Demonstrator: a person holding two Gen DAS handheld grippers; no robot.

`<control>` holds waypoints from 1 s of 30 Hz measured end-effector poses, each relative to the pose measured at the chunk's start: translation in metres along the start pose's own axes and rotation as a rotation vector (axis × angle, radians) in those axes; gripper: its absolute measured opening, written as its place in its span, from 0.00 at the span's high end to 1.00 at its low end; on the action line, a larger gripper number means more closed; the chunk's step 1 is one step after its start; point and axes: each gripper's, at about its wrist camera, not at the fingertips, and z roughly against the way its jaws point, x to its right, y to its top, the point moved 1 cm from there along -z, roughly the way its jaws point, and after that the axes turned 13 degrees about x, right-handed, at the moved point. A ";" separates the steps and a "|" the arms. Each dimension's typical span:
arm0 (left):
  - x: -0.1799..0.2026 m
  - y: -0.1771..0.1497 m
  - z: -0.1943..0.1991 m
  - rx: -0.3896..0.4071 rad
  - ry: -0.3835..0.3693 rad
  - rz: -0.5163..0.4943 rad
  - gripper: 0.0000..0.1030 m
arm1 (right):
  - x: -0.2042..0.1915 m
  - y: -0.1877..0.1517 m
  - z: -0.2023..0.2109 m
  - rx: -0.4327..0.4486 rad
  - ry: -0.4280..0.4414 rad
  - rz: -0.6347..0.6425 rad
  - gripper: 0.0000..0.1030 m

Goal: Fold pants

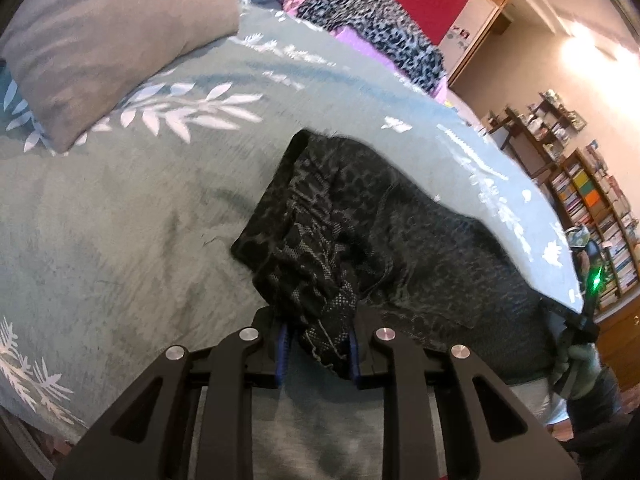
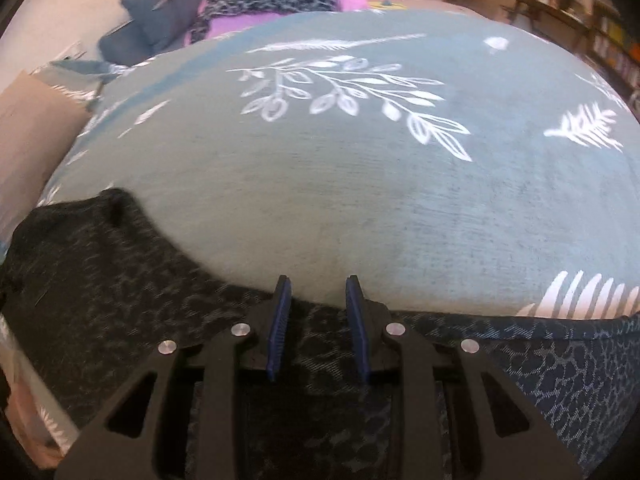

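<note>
Dark patterned pants (image 1: 400, 232) lie on the teal leaf-print bedspread (image 1: 120, 216). My left gripper (image 1: 318, 344) is shut on a bunched corner of the pants at their near end, and the fabric hangs between the blue pads. In the right wrist view the pants (image 2: 120, 292) spread along the near edge of the bed. My right gripper (image 2: 320, 320) is open just above the pants, with nothing between its blue pads (image 2: 280, 320). The right gripper also shows in the left wrist view (image 1: 580, 320) at the far right, beside the pants' other end.
A grey pillow (image 1: 100, 40) lies at the back left of the bed. A leopard-print and pink pile (image 1: 372, 20) lies at the head of the bed. Bookshelves (image 1: 592, 200) stand by the right wall. A cardboard box (image 2: 28, 140) stands left of the bed.
</note>
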 end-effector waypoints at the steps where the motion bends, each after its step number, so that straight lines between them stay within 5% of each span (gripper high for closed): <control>1: -0.002 -0.003 -0.002 -0.010 0.011 0.000 0.79 | -0.002 0.001 -0.001 0.005 -0.020 0.006 0.73; 5: 0.000 -0.006 0.001 -0.012 0.019 -0.019 0.77 | -0.009 0.003 0.015 0.052 -0.004 0.032 0.73; 8: 0.000 -0.004 0.005 -0.022 0.049 -0.024 0.62 | -0.017 0.001 0.033 0.080 0.058 0.010 0.73; 14: -0.001 -0.001 0.019 -0.002 0.099 -0.021 0.44 | -0.061 -0.025 0.060 0.018 0.301 0.042 0.73; 20: 0.003 0.002 0.038 0.044 0.139 -0.029 0.44 | -0.090 -0.069 0.066 -0.100 0.382 0.125 0.71; 25: 0.021 0.011 0.044 0.092 0.160 -0.046 0.44 | -0.091 -0.088 0.081 -0.097 0.398 0.120 0.69; 30: 0.088 0.010 0.023 0.100 0.035 -0.137 0.44 | -0.089 -0.094 0.080 -0.086 0.403 0.106 0.69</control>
